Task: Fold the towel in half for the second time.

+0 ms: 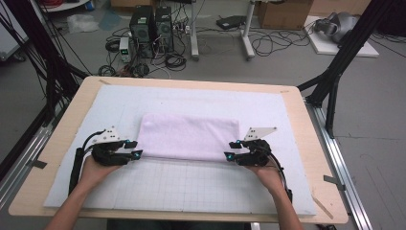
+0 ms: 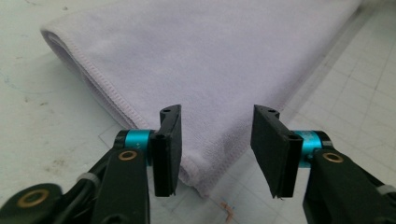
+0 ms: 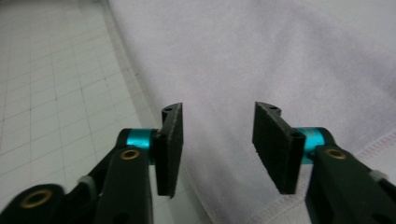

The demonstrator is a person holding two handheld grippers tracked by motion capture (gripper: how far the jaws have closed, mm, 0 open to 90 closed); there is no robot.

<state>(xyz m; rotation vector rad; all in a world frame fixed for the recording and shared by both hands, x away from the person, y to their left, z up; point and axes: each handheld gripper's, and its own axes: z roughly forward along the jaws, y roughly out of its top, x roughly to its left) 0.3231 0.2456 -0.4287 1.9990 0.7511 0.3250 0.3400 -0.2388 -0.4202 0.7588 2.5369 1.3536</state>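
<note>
A pale lilac terry towel (image 1: 187,136) lies folded once on the white gridded mat (image 1: 201,187). The left gripper (image 1: 133,149) and right gripper (image 1: 231,150) sit released at its near corners, jaws apart, gripping nothing. Further folds probably remain.

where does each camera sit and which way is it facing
High view: above the person's side, looking forward and down on the table; forearms, left gripper and right gripper at the towel.
Left gripper view: rides the left gripper, looking along its open jaws at a towel corner.
Right gripper view: rides the right gripper, open jaws over the towel edge.
Shared: all three show the towel on the gridded mat.
</note>
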